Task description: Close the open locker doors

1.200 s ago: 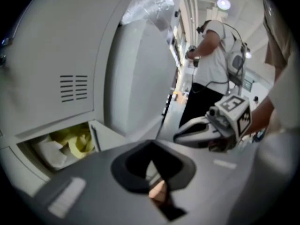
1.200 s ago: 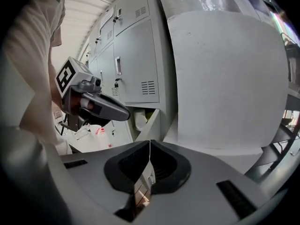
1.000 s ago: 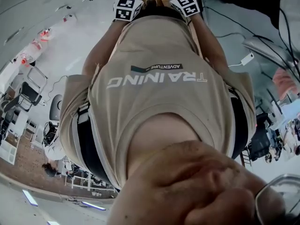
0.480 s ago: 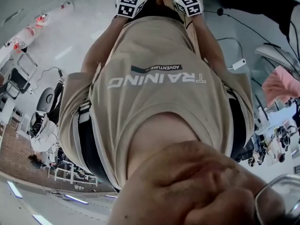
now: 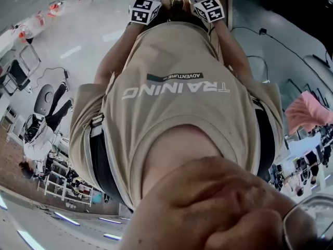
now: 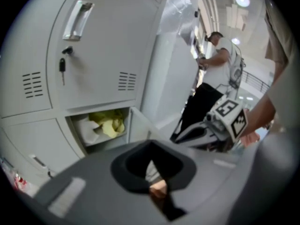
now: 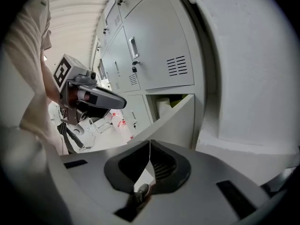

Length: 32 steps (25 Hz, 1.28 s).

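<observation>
My left gripper [image 6: 151,161] has its jaws pressed together with nothing between them. Up and to the left of its tips lies the open compartment [image 6: 101,125], stuffed with crumpled yellow and white material [image 6: 107,122] that looks soft. Directly above the compartment is a closed door [image 6: 93,41] of smooth pale-grey painted sheet metal, with a recessed bright handle [image 6: 77,20], a key [image 6: 62,69] hanging from its lock and louvred vents [image 6: 126,81]. From the compartment's right edge the open door [image 6: 137,125] stands out toward me, nearly edge-on from this side. It is a thin, flat, hard panel, and I judge it to be hinged at that right edge. Well to the right of the compartment a person [image 6: 220,55] in a white top stands by the lockers.

My right gripper [image 7: 150,146] is closed too, its ribbed pads meeting in a thin line and holding nothing. From there the open door's broad grey face fills the space between the tips and the compartment, so I judge this hand the nearer one. The free edge needs swinging back toward the compartment, and the slick paint may let the tips slide.

The head view shows only my tan shirt [image 5: 177,87] and the two grippers held out ahead — no lockers
</observation>
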Motion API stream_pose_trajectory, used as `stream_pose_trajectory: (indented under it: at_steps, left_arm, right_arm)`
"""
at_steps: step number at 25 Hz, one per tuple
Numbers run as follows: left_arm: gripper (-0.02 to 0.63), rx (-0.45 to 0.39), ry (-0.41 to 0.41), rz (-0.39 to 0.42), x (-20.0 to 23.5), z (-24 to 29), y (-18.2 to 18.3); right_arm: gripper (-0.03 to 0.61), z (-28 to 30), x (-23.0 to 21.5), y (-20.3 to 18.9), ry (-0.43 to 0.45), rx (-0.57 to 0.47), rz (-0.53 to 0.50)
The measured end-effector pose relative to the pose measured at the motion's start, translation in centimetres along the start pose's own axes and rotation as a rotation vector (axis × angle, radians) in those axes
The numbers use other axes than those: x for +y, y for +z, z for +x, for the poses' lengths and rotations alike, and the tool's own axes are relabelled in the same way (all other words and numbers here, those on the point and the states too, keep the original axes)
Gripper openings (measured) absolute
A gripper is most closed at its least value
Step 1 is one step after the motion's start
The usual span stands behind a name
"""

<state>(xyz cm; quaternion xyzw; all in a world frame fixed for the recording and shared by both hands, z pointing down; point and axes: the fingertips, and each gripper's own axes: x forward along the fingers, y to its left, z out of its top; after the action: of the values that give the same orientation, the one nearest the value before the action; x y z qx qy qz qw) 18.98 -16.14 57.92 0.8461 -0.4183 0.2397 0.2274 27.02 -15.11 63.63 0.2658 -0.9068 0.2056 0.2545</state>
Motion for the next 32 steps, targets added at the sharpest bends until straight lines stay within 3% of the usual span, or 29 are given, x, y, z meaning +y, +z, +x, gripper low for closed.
stream_pose_trajectory:
  at_steps: [8, 20, 32]
  left_arm:
    - [0.000, -0.053, 0.096, -0.060, 6.1, -4.3, -1.3]
    - [0.000, -0.100, 0.150, -0.114, 13.6, -9.2, -4.0]
    - [0.000, -0.121, 0.233, -0.176, 19.8, -9.7, -3.4]
  right_arm:
    - [0.015, 6.4, 3.3, 2.3, 0.077, 0.042, -0.054]
    - [0.015, 14.0, 7.0, 5.7, 0.064, 0.096, -0.106]
    - [0.015, 19.3, 6.8, 9.1, 0.106, 0.139, -0.139]
